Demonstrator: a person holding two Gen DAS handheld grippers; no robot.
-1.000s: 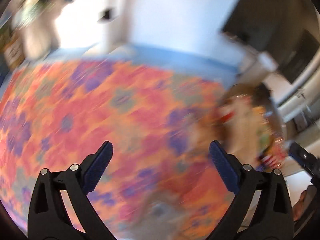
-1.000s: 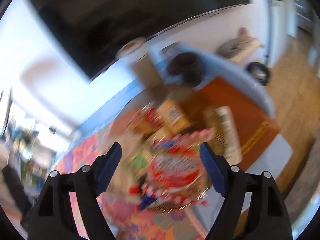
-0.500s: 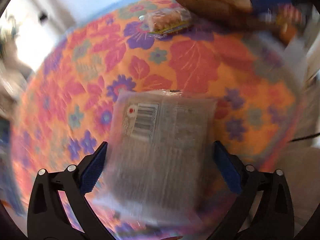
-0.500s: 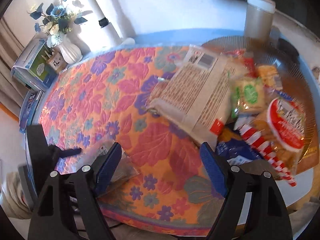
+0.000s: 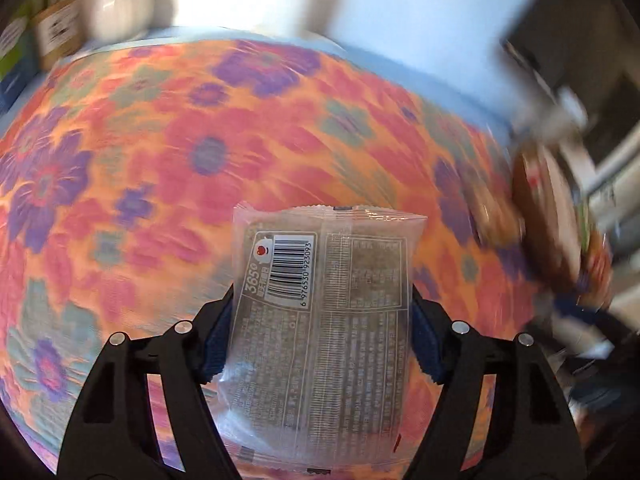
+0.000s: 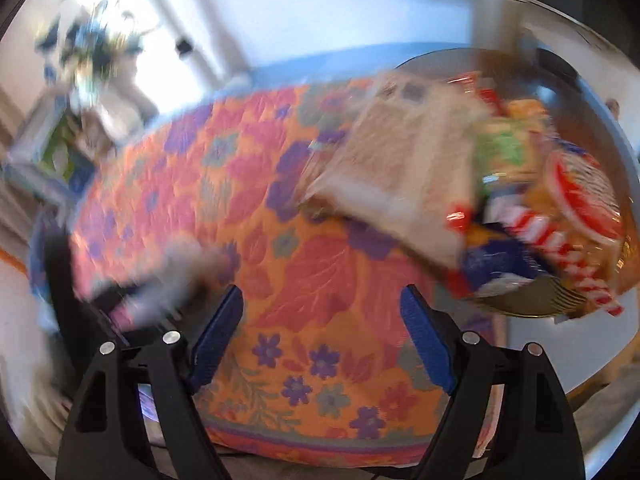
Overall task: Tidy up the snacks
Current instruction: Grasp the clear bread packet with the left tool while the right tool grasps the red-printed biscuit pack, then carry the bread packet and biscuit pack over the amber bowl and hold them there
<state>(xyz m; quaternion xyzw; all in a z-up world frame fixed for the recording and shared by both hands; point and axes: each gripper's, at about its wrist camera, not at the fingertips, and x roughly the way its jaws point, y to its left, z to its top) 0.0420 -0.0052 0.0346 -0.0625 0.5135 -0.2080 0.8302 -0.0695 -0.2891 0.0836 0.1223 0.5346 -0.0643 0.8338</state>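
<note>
Snack packet (image 5: pixel 320 320) sits clamped in the left tool (image 5: pixel 320 338), whose jaws just closed; right tool (image 6: pixel 322 338) gapes empty.

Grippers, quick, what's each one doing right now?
Left gripper: jaws just closed on the clear snack packet.
Right gripper: open, holding nothing.

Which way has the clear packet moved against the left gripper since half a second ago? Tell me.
Yes. The clear packet now sits gripped between the left gripper, whose jaws have just been closing onto it; the floral cloth behind has shifted.

Left gripper (image 5: pixel 320 334) closing on clear snack packet (image 5: pixel 320 316)
</note>
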